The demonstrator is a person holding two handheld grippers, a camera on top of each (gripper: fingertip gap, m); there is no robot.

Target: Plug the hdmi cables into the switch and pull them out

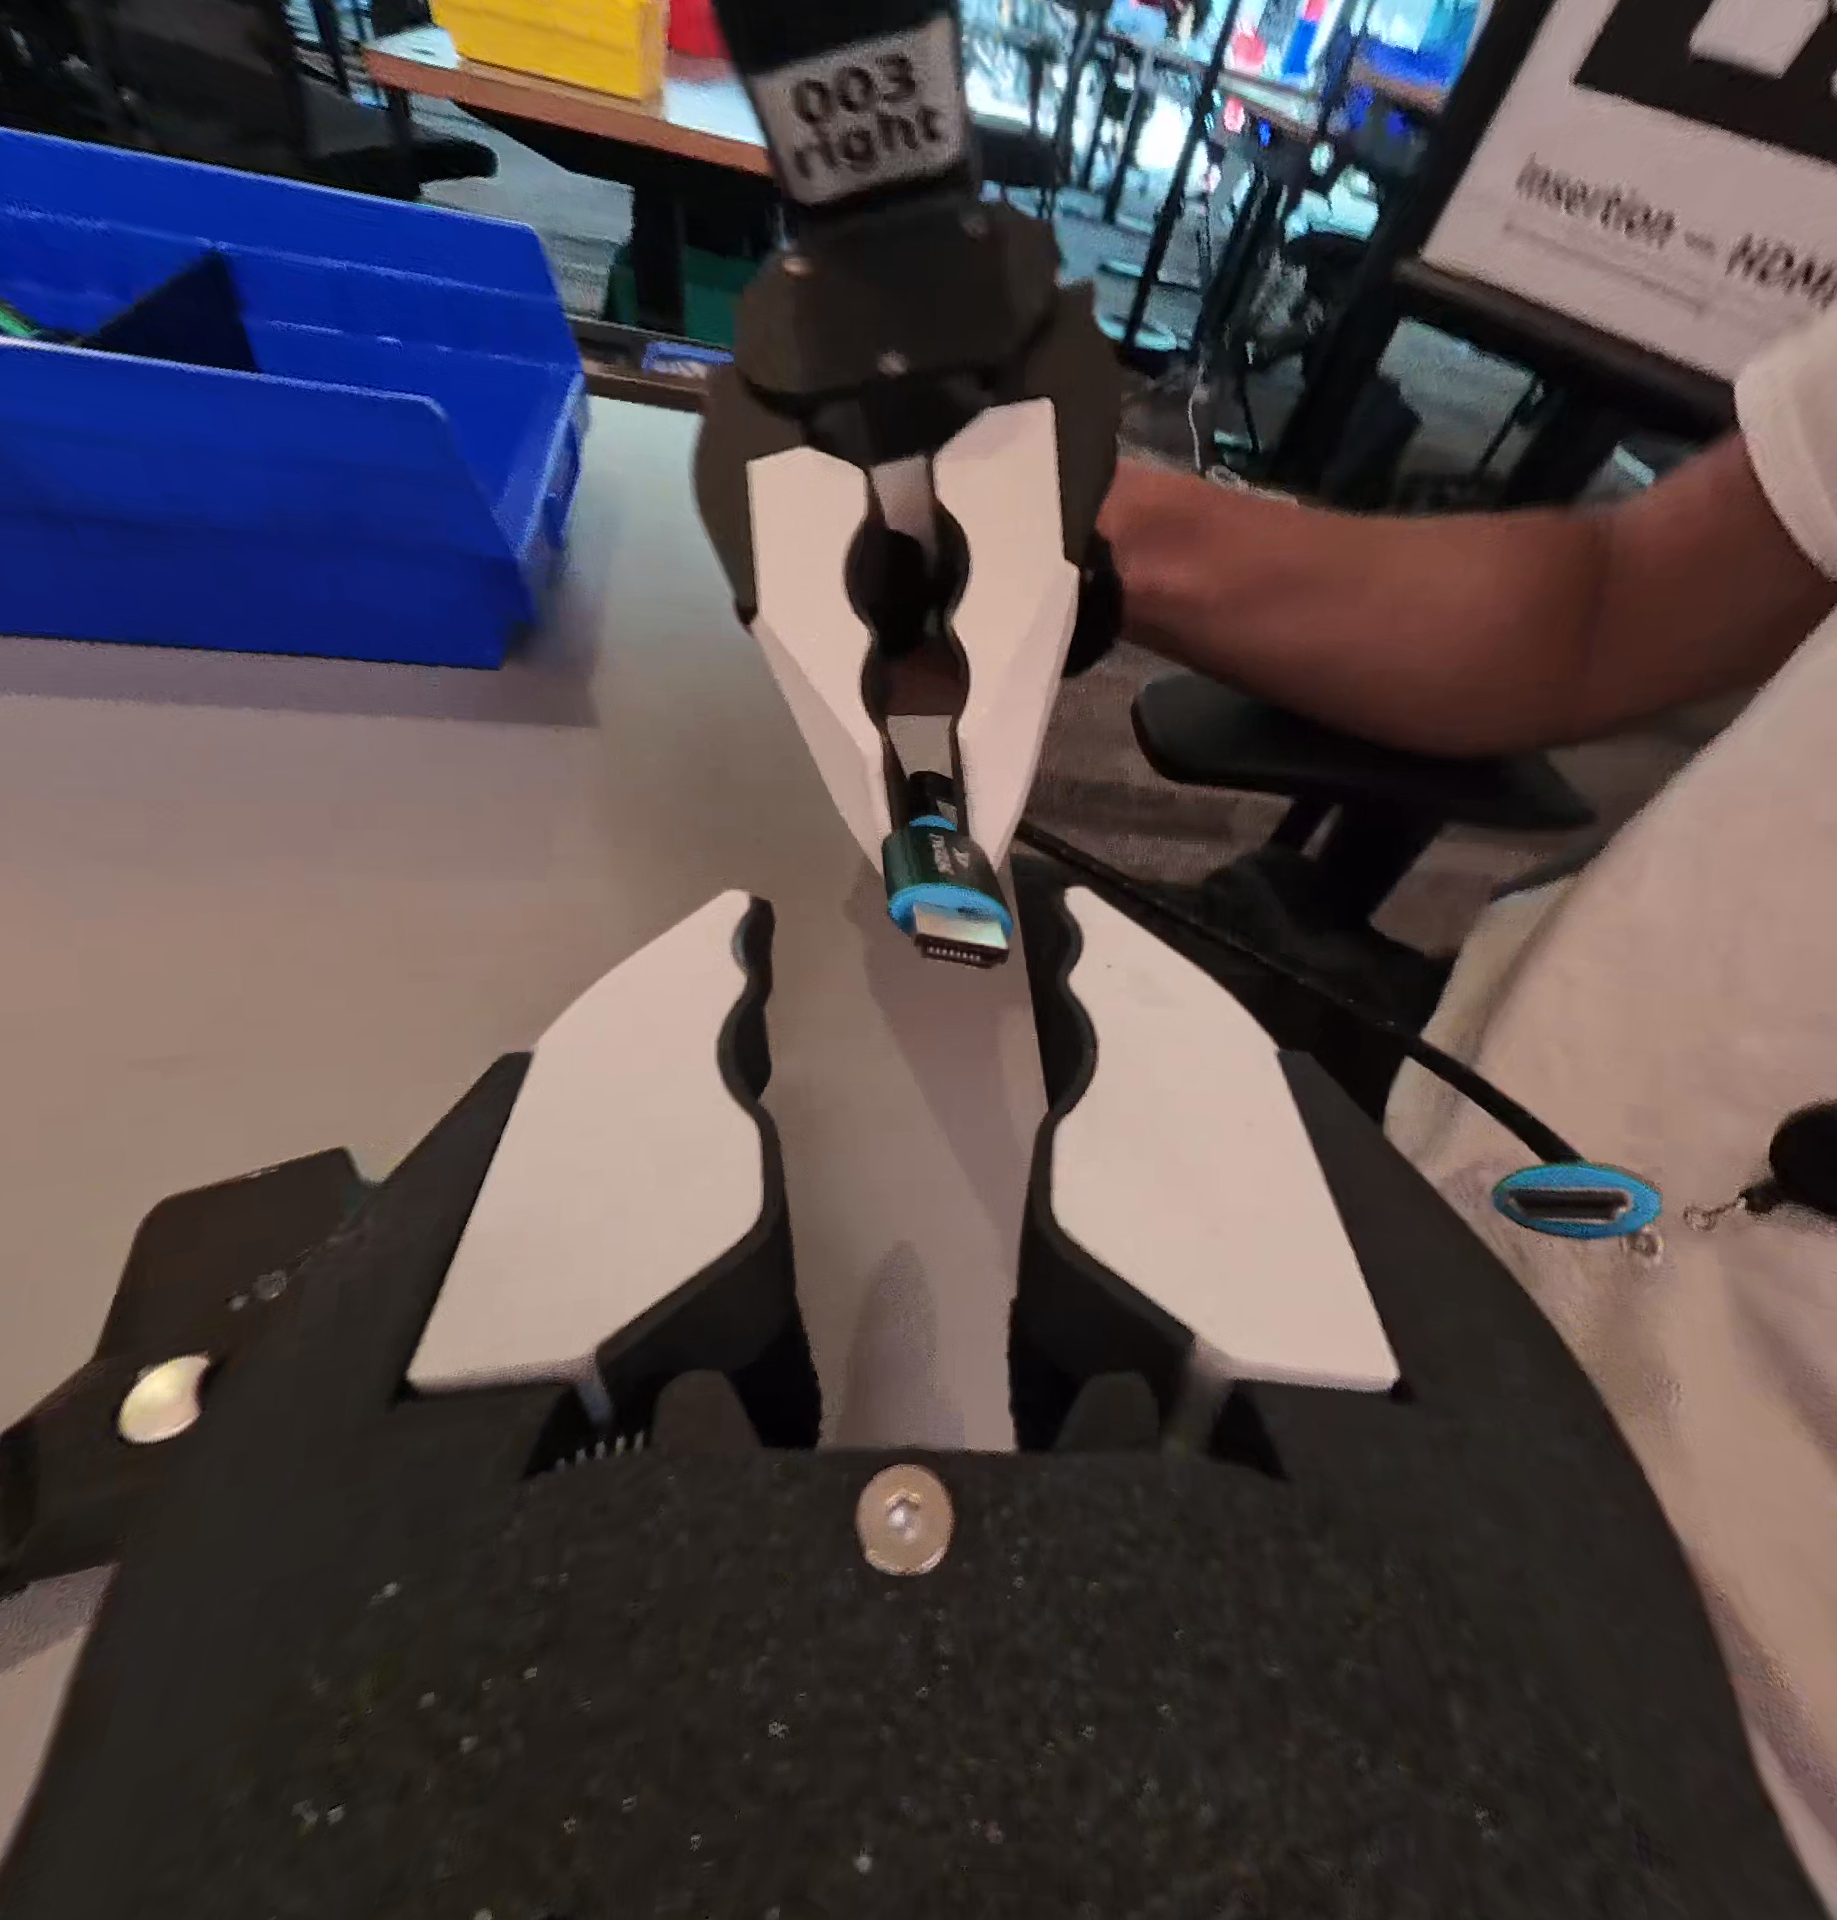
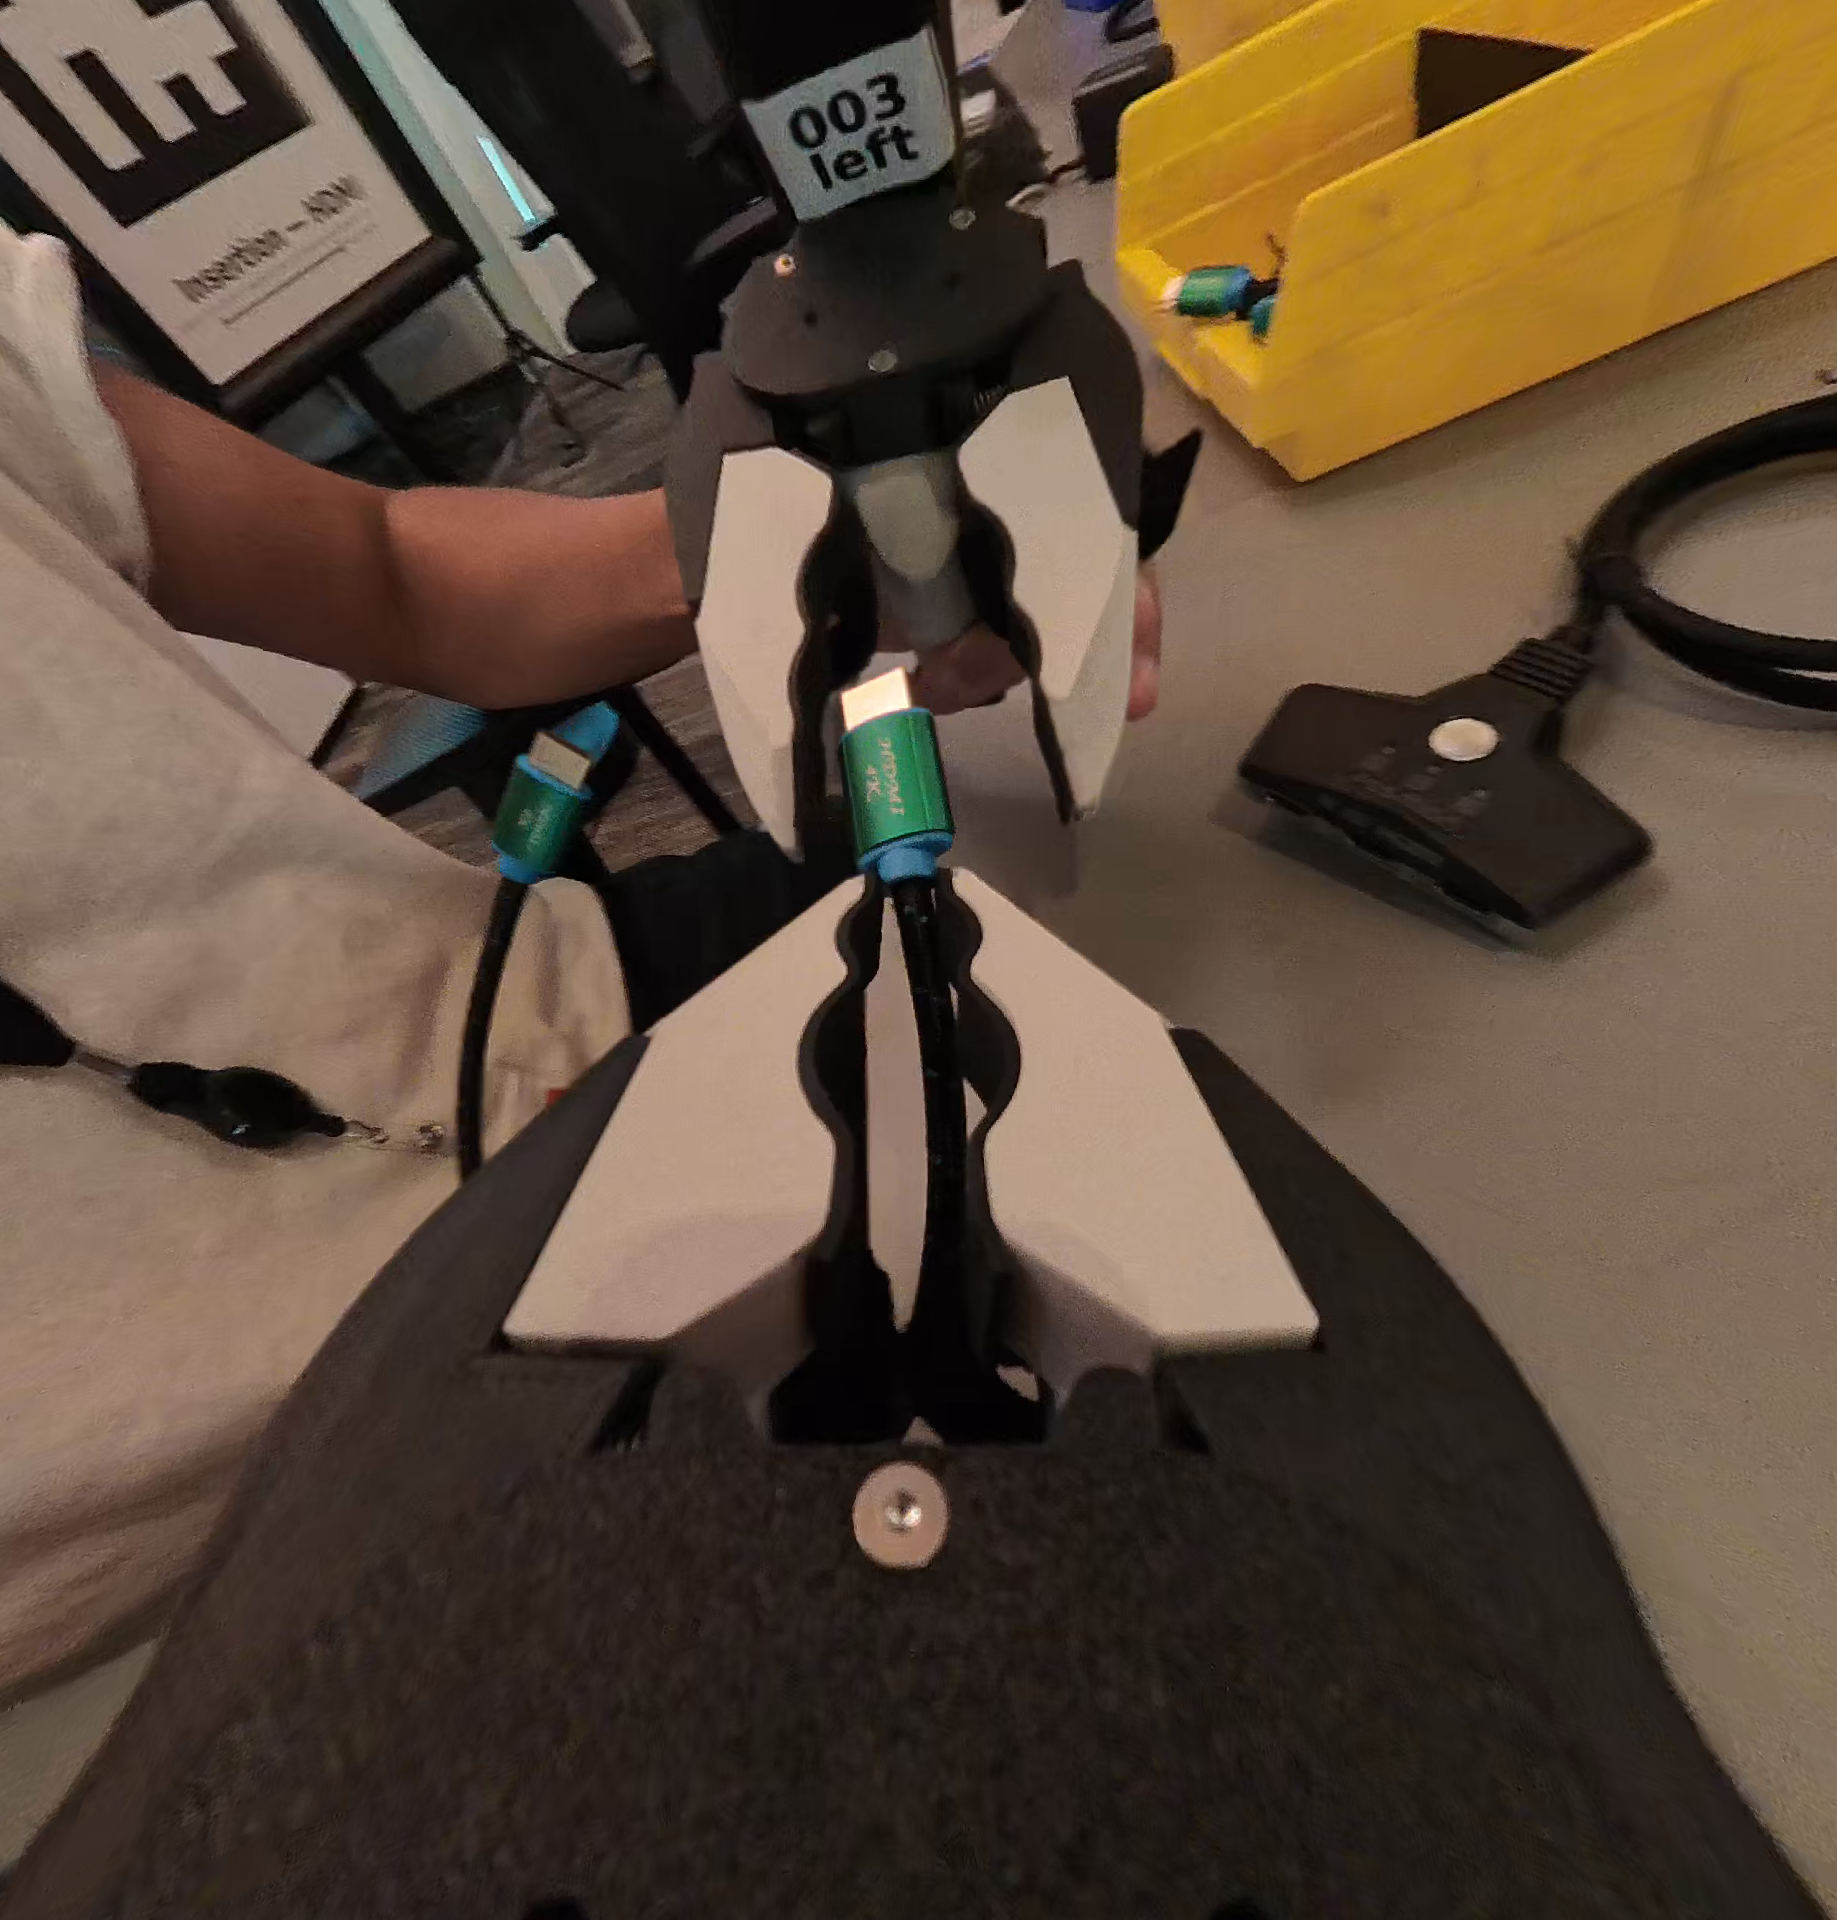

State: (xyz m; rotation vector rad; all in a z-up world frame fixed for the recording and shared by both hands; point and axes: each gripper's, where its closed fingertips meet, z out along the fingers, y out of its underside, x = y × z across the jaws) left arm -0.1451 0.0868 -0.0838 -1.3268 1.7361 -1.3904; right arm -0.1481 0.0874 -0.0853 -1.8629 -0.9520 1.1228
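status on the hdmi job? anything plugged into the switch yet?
Nothing looks plugged in: the switch lies on the table, its visible ports seemingly empty. In hand: the right gripper is shut on the cable just behind a green HDMI plug, facing the open left gripper. Left: aligning, inserting, pulling out. The cable's other plug hangs loose.

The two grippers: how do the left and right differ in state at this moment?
The right gripper is shut on the green HDMI cable just behind its plug; the left gripper is open and holds nothing. The right one's fingers meet at the tips, while the left one's stand apart around the offered plug. Both have white fingers on black bodies and face each other above the table.
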